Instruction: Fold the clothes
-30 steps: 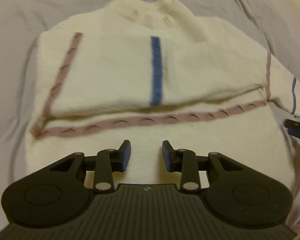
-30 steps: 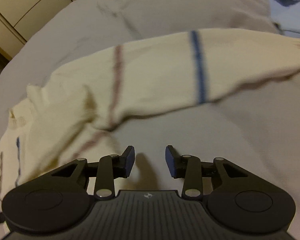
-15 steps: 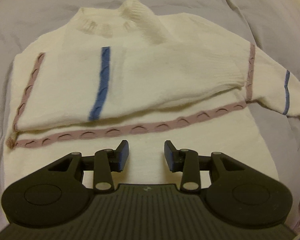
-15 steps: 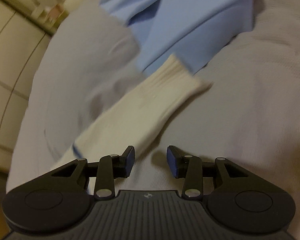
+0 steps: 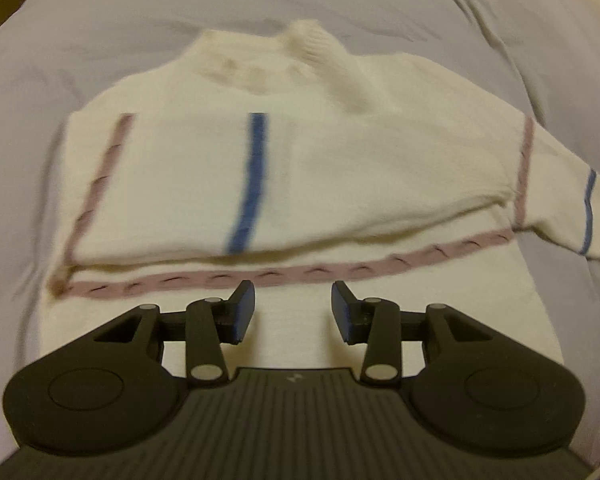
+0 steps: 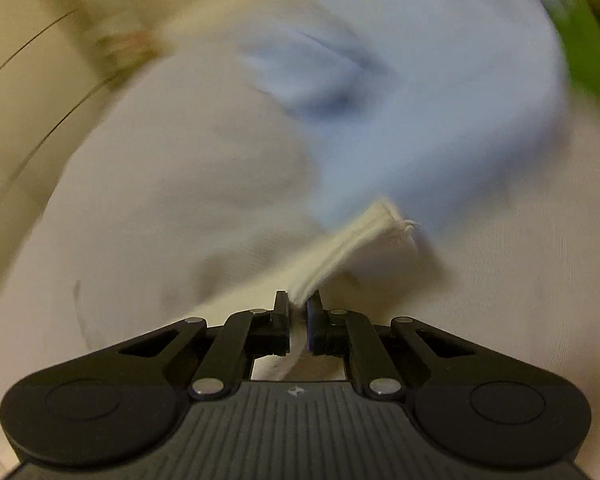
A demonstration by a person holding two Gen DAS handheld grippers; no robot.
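Note:
A cream knit sweater (image 5: 340,184) with mauve and blue stripes lies flat on the grey bedsheet (image 5: 100,32). One sleeve is folded across its chest; the other sleeve (image 5: 580,208) runs off to the right. My left gripper (image 5: 293,310) is open and empty, hovering over the sweater's lower body just below the mauve band. My right gripper (image 6: 298,312) is shut on the cream ribbed sleeve cuff (image 6: 364,236), which sticks out forward from between the fingers. The right wrist view is blurred by motion.
A light blue garment (image 6: 420,100) lies on the bed beyond the cuff. Something green (image 6: 584,52) shows at the far right edge. Cream cabinet panels (image 6: 20,60) stand to the left of the bed.
My right gripper has closed on the sleeve cuff, which lay free in front of its open fingers half a second ago. My left gripper stays open over the sweater, its view shifted slightly.

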